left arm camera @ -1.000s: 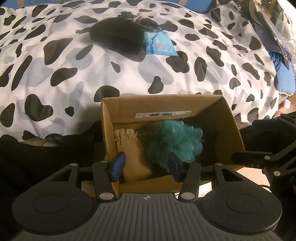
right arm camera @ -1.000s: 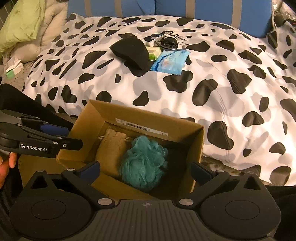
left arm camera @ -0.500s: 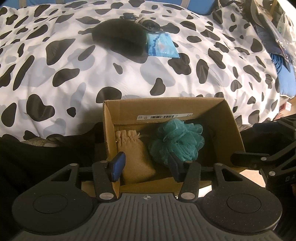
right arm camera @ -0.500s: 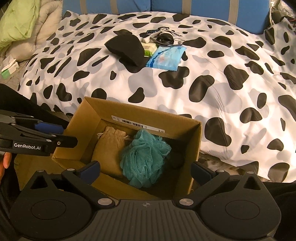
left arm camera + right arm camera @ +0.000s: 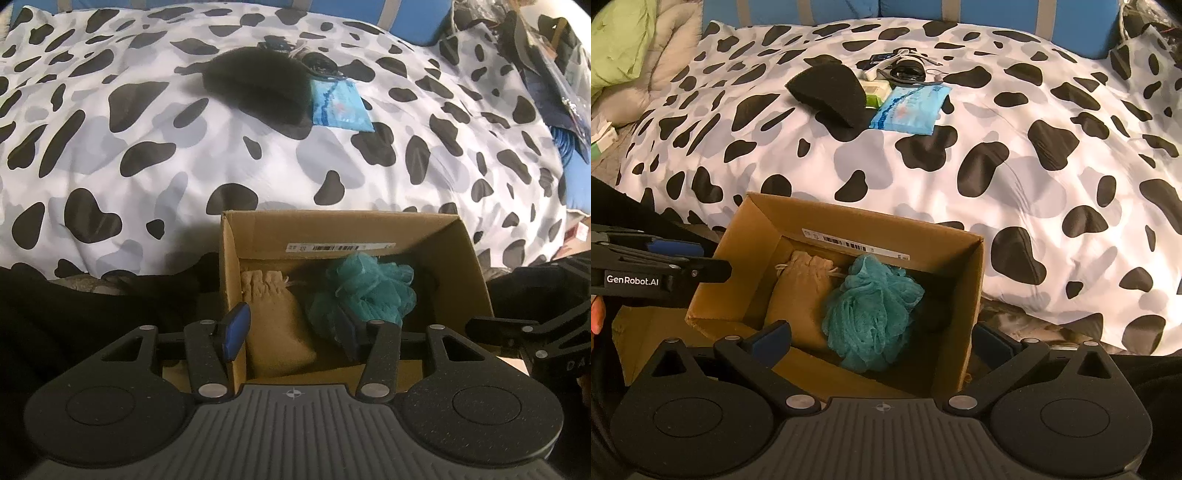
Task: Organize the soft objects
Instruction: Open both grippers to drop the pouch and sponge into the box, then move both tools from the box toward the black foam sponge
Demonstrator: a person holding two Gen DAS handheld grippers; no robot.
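Cow-print duvet (image 5: 997,177), black blotches on white.
Brown cardboard box (image 5: 849,221) with a teal mesh pouf (image 5: 871,317), tan pouch (image 5: 801,284); black hat (image 5: 831,94), blue packet (image 5: 908,109).

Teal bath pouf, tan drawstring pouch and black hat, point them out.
teal bath pouf (image 5: 871,314), right wrist view, middle of the mesh.
tan drawstring pouch (image 5: 801,291), right wrist view, its body.
black hat (image 5: 831,94), right wrist view, its crown.

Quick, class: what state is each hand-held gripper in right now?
Left hand-held gripper: open, holding nothing, above the box.
Right hand-held gripper: open wide, holding nothing.
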